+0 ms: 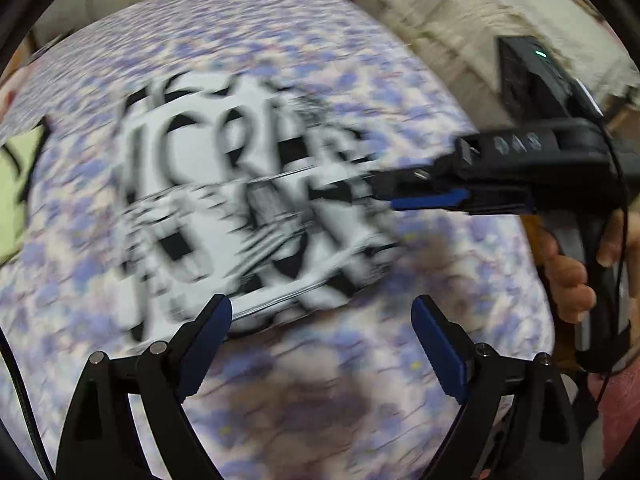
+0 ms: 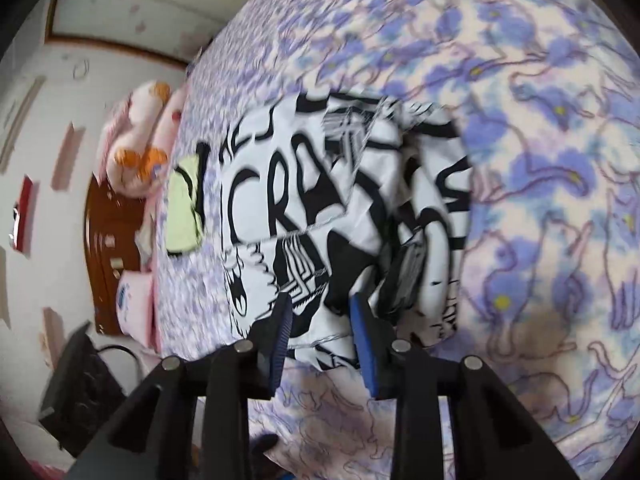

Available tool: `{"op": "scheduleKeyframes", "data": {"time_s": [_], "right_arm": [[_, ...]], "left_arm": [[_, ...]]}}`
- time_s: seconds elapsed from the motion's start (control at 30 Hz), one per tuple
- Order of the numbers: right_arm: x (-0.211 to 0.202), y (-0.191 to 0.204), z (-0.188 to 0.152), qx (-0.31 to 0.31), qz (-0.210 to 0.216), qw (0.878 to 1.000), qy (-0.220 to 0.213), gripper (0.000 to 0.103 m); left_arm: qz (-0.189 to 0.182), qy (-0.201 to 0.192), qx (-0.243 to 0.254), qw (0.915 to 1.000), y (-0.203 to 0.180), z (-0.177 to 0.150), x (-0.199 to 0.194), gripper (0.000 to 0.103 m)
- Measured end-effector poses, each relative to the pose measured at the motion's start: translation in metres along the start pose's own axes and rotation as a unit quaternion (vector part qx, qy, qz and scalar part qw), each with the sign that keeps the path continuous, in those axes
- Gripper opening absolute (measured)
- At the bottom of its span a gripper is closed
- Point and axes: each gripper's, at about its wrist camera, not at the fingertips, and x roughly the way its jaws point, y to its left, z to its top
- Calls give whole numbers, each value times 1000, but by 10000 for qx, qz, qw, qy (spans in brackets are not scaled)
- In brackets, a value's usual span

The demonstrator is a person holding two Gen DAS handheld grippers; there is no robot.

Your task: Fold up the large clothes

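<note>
Purple-flowered bedding (image 2: 540,92) covers the bed that carries everything, and the black-and-white printed garment (image 2: 320,208) lies folded into a compact bundle on it, away from the bed's near edge, with a pale green cloth (image 2: 184,208) beside it toward the pillow end. Your right gripper (image 2: 320,332) hangs just over the bundle's near edge, its jaws parted a little with no cloth pinched between the blue pads (the fabric shows through the gap, lying loose below). Your left gripper (image 1: 322,344) stands spread wide and empty, short of the same bundle, which lies just ahead of its fingertips. In the left wrist view the bundle's long axis seems to run across your left jaws, though blur makes that uncertain. Your right hand looks nearer, so the next fold or smoothing likely starts from that near edge.
</note>
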Motion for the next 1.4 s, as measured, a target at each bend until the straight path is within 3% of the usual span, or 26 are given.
{"op": "scheduleKeyframes", "data": {"time_s": [0.2, 0.37, 0.47, 0.6, 0.7, 0.8, 1.03, 1.17, 1.4], "right_arm": [[42, 21, -3, -467, -1209, 9906, 432, 32], [65, 24, -11, -746, -1750, 9803, 536, 29], [64, 20, -18, -740, -1670, 9826, 326, 21], [60, -1, -30, -227, -1344, 9906, -67, 17], [61, -16, -42, 253, -1227, 9913, -397, 16], [64, -18, -55, 376, -1352, 9872, -759, 16], [82, -28, -82, 410, -1773, 9759, -1204, 11], [98, -28, -87, 314, -1923, 9722, -1295, 11], [108, -30, -87, 188, -1915, 9719, -1354, 11]], "left_arm": [[451, -12, -661, 9968, 58, -7, -10, 90], [545, -29, -1313, 9898, 104, -5, -4, 90], [519, -8, -1675, 9845, 125, -6, 3, 82], [529, 148, -1891, 9804, 140, -10, 18, 48], [386, 305, -2042, 9777, 148, -15, 32, 35], [245, 337, -2158, 9755, 155, -20, 41, 34], [293, 478, -2233, 9731, 166, -20, 58, 34], [540, 520, -1889, 9791, 158, -16, 68, 34], [952, 390, -1842, 9775, 156, -18, 89, 34]]}}
